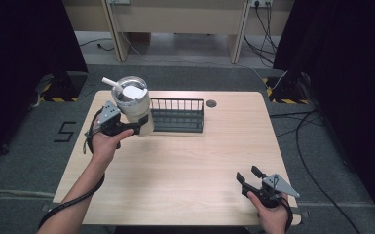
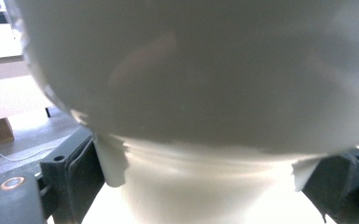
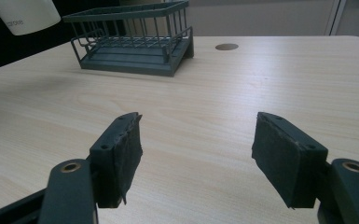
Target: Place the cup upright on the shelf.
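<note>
Two grippers were in use at a light wooden table point(image 1: 185, 165). The left gripper point(image 1: 135, 127), seen from the high view at the table's far left, was clenched around the narrow lower part of a cream tumbler point(image 1: 134, 105), holding it off the tabletop just left of a dark wire rack point(image 1: 178, 115). The tumbler carried a clear lid point(image 1: 129, 89) with a white straw point(image 1: 111, 82) slanting up and to the left. In the left gripper view the tumbler's pale wall point(image 2: 196, 74) bulged overhead, and its narrower base sat between the two black jaws, pressed by both. The right gripper point(image 1: 248, 178) rested near the table's front right corner, well apart from the tumbler and the rack, with its jaws spread wide and nothing between them. In the right gripper view bare wood lay between the padded jaws, the rack point(image 3: 135, 39) stood far across the table, and the tumbler's base point(image 3: 25, 16) hung at the upper left, clear of the surface. A small round grommet hole point(image 1: 211, 103) sat in the tabletop just right of the rack.
</note>
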A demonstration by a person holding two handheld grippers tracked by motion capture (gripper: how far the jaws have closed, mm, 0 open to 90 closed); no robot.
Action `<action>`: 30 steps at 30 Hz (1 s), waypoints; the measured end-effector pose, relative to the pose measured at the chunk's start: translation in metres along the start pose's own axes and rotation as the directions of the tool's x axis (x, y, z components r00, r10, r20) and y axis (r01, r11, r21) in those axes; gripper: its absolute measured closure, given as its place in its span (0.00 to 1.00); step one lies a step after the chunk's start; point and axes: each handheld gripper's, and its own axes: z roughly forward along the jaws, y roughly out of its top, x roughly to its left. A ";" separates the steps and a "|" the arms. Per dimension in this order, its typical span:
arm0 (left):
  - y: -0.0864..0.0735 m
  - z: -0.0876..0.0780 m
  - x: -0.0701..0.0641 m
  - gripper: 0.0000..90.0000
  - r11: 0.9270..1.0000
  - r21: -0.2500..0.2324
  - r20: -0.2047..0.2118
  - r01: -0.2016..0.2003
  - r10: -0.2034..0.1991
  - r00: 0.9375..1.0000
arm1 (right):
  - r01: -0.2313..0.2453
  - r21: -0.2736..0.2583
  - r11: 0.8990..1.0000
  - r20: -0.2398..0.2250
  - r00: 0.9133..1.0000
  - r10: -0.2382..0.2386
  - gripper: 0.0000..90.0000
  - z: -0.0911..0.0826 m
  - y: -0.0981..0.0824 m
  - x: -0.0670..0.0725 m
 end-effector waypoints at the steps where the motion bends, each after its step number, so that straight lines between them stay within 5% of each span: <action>1: 0.001 0.002 0.000 0.12 1.000 -0.001 0.001 0.001 -0.001 1.000 | -0.001 0.000 1.000 -0.001 1.000 0.001 0.37 0.000 0.000 0.000; 30: 0.030 0.047 -0.003 0.12 1.000 -0.004 0.029 -0.010 0.011 1.000 | -0.006 0.007 1.000 -0.002 1.000 0.006 0.37 0.002 -0.002 -0.001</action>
